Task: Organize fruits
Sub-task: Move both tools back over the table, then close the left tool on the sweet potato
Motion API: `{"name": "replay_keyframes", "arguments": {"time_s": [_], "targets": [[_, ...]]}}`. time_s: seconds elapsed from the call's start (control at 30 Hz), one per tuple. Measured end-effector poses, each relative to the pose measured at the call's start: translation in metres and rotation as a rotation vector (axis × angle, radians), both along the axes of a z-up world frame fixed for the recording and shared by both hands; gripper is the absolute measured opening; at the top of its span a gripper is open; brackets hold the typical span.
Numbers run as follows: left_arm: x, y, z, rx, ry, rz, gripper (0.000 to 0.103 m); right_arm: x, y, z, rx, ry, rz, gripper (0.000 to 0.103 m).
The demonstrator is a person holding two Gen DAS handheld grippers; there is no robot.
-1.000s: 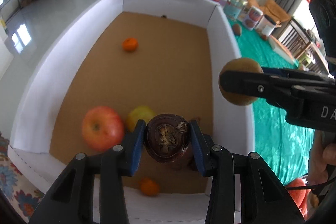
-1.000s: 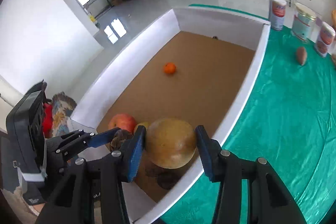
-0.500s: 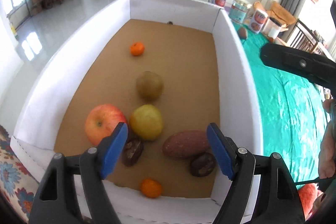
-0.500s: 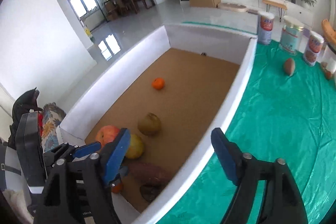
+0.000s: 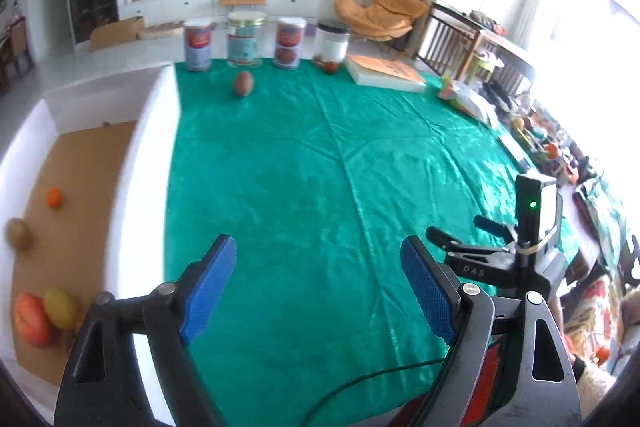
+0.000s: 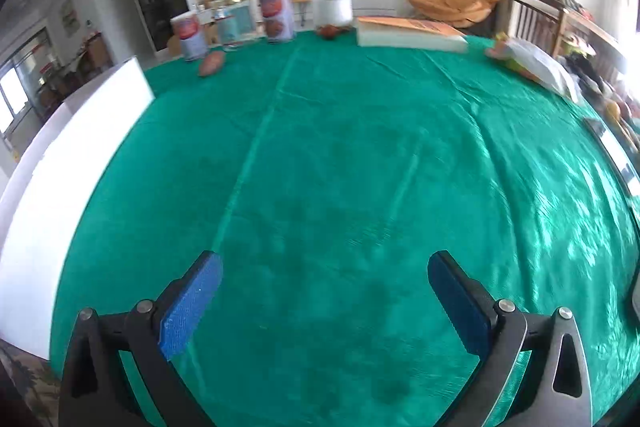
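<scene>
The green tablecloth (image 6: 340, 187) lay bare across its whole middle, giving wide free room from the near edge to the row of things along the far edge. At the left ran the white wall of the open box (image 5: 132, 187), its rim level with the cloth's left border; the right border was crowded with blurred clutter I could not make out.

The left gripper (image 5: 316, 287) hung over the near cloth just right of the box wall, its jaws having just been opening, spread apart with nothing between them. The right gripper (image 6: 324, 303) pointed down at bare cloth, its jaws likewise just opened to their widest and empty. Its body showed in the left view with the letters "DAS" in white and a green light lit on top.

Inside the box, on its brown floor, lay a small orange (image 5: 54, 197), a kiwi (image 5: 18, 233), a yellow fruit (image 5: 60, 309) and a red apple (image 5: 30, 319), the last two touching. One brown fruit (image 5: 243, 83) lay on the cloth at the far edge, just before three labelled tins (image 5: 198, 45) whose print was too blurred to read. A clear jar (image 5: 332, 41) and a flat white box (image 5: 384, 73) stood to their right.
</scene>
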State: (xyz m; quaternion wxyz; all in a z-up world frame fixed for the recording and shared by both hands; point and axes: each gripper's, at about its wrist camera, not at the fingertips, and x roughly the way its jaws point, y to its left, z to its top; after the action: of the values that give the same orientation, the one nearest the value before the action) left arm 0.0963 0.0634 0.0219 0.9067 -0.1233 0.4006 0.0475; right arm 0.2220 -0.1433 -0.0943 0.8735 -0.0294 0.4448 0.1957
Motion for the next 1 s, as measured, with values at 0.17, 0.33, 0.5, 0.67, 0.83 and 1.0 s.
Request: {"name": "replay_keyframes", "arguments": {"time_s": [0.17,0.33,0.5,0.67,0.83,1.0], "targets": [[0.041,-0.034,-0.026,0.041,0.019,-0.037,0.086,0.01,-0.052,0.002,0.156,0.013,-0.169,0.102],[0.067,-0.037,-0.06,0.087,0.063,-0.01,0.086,0.015,-0.064,-0.002,0.194,0.05,-0.245,0.102],[0.094,-0.024,-0.094,0.133,0.124,0.042,0.086,0.016,-0.065,-0.003,0.177,0.042,-0.269,0.102],[0.108,-0.018,-0.111,0.123,0.152,0.053,0.086,0.013,-0.055,0.0,0.109,-0.006,-0.25,0.102],[0.121,-0.008,-0.109,0.04,0.091,0.051,0.086,0.015,-0.04,-0.007,0.051,0.012,-0.194,0.102],[0.14,0.029,-0.101,-0.006,-0.012,0.178,0.088,0.02,-0.032,-0.02,0.023,0.068,-0.161,0.102]]}}
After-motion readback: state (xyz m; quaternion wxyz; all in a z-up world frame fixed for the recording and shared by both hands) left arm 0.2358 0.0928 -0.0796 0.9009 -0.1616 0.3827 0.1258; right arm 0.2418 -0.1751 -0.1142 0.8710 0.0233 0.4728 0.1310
